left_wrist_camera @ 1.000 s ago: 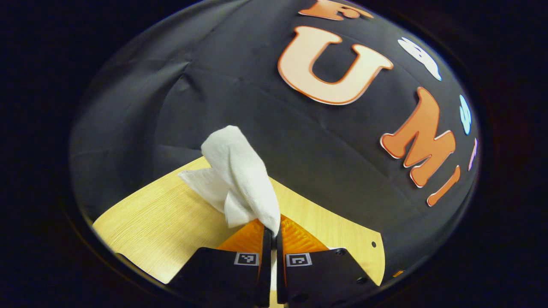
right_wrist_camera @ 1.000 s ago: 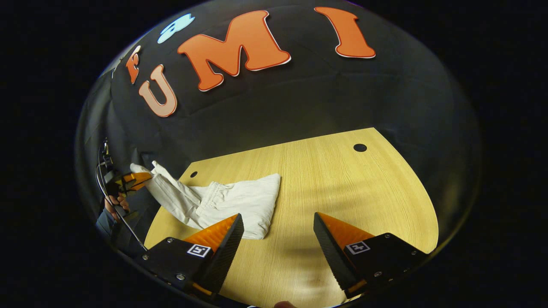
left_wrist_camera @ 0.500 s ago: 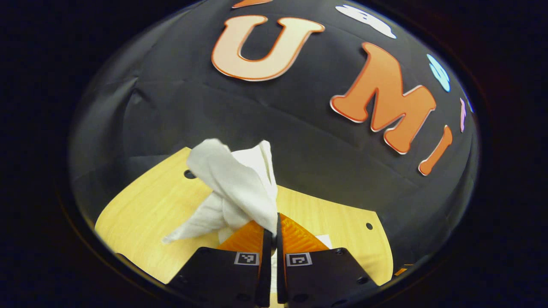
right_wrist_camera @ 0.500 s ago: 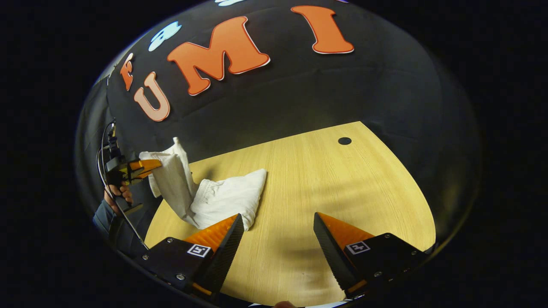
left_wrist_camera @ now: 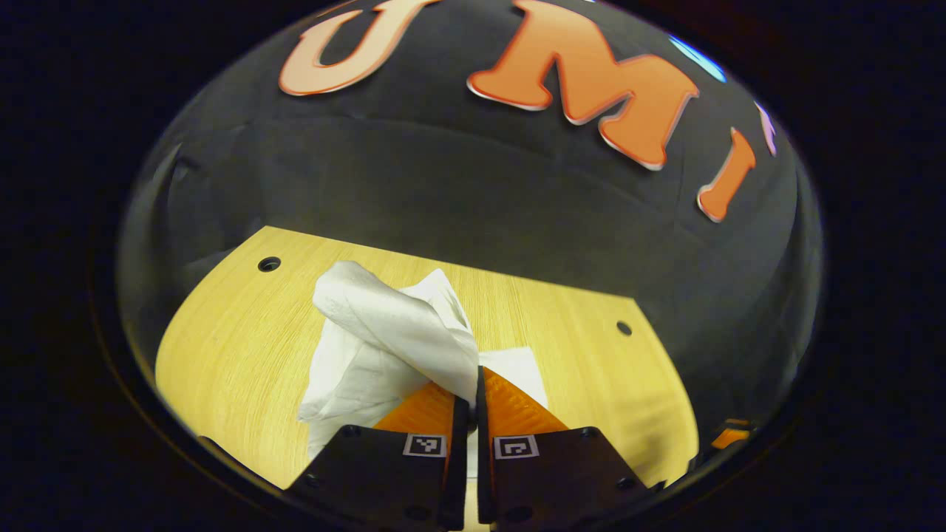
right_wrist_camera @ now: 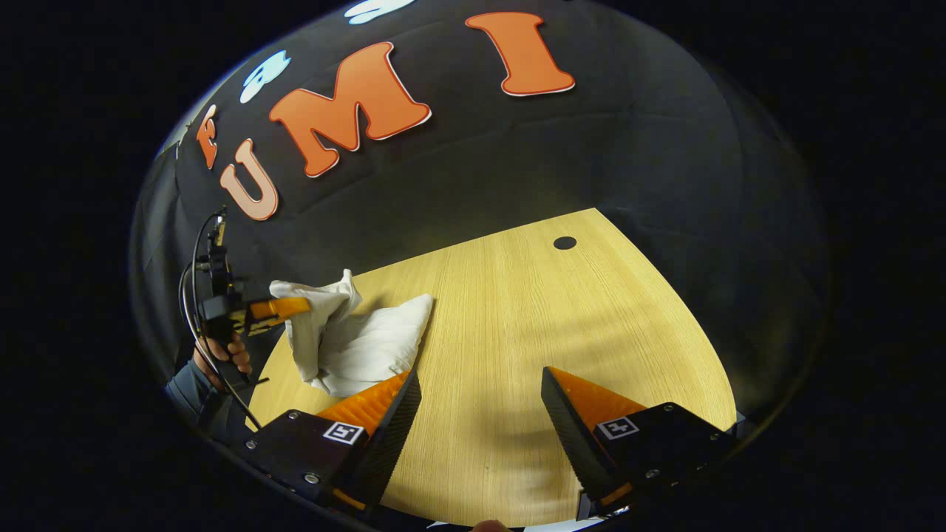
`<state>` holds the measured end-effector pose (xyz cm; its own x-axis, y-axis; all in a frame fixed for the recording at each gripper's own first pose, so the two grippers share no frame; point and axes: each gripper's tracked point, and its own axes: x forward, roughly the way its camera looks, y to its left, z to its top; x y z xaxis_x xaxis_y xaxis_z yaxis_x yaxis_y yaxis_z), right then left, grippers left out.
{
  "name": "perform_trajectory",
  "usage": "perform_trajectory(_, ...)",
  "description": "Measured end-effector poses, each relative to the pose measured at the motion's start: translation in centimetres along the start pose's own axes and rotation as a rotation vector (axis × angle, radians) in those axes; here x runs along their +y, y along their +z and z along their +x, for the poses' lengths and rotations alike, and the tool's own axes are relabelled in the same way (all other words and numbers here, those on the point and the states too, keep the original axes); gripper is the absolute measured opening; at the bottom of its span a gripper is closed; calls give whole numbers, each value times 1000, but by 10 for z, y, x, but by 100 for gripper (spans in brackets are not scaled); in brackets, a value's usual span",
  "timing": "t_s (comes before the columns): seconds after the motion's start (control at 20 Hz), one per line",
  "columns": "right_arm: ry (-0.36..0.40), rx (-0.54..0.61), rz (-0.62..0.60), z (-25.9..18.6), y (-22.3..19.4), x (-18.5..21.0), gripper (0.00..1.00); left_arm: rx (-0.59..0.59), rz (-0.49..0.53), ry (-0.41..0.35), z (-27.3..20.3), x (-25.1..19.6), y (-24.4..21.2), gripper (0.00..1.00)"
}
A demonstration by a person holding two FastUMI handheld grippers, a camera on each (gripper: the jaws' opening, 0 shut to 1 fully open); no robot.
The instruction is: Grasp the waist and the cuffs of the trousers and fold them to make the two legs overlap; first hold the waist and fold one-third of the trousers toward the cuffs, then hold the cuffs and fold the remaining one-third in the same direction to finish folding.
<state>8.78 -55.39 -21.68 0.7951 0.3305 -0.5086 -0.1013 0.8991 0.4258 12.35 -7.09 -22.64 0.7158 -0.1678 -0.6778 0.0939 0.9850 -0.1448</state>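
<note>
L gripper view: L gripper (left_wrist_camera: 467, 395) clamped on a white cloth end of the trousers (left_wrist_camera: 384, 332), probably the cuffs. Cloth held up off the table (left_wrist_camera: 222, 340) and bunched ahead of the tips; rest lies below on the wood. Lifted presumably so the end can carry over the folded part.

R gripper view: R gripper (right_wrist_camera: 480, 395) jaws wide apart, holding nothing, low over bare table near the front edge, likely on standby. Trousers at table's left end in a folded heap, one end raised in the L gripper, hand (right_wrist_camera: 222, 355) below it.
</note>
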Motion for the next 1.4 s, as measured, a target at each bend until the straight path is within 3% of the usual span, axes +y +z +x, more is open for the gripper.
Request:
perform_trajectory(0.05, 1, 2, 3, 0, -1, -2, 99, 17, 97, -5, 4, -12, -8, 7)
perform_trajectory(0.1, 2, 7, 4, 0, -1, -3, 99, 24, 194, -14, 5, -24, -15, 13)
perform_trajectory(0.15, 4, 9, 1, 0, -2, -4, 99, 29, 284, -28, 4, -35, -20, 10)
perform_trajectory(0.2, 4, 10, -2, 0, -2, -6, 99, 35, 353, -54, 3, -48, -24, 22)
perform_trajectory(0.25, 9, 11, -5, -1, -3, -6, 99, 52, 395, -96, 3, -62, -29, 25)
perform_trajectory(0.4, 15, 15, -12, 0, -3, -4, 98, 112, 435, -186, 13, -81, -49, 36)
perform_trajectory(0.45, 15, 17, -14, -1, -3, -4, 98, 114, 471, -184, 20, -89, -54, 45)
perform_trajectory(0.6, 16, 17, -11, -5, -5, -7, 99, 109, 595, -199, 15, -98, -69, 55)
perform_trajectory(0.75, 9, 16, -10, -6, -6, -11, 99, 91, 669, -204, 14, -107, -73, 76)
perform_trajectory(0.9, 10, 16, 6, -8, -8, -13, 99, 50, 704, -171, 15, -107, -63, 77)
perform_trajectory(1.0, 16, 9, -4, -7, -7, -10, 98, 26, 708, -193, 6, -115, -63, 86)
perform_trajectory(1.05, 17, 11, -21, -6, -7, -9, 98, 56, 781, -201, 0, -118, -71, 84)
perform_trajectory(1.15, 19, 21, -59, -2, -7, -4, 98, 18, 913, -186, 1, -127, -66, 92)
perform_trajectory(1.2, 27, 20, -64, -2, -5, -2, 98, 34, 914, -204, -3, -127, -69, 96)
perform_trajectory(1.4, 21, 6, -37, 0, 4, -2, 99, 38, 797, -239, -12, -126, -61, 97)
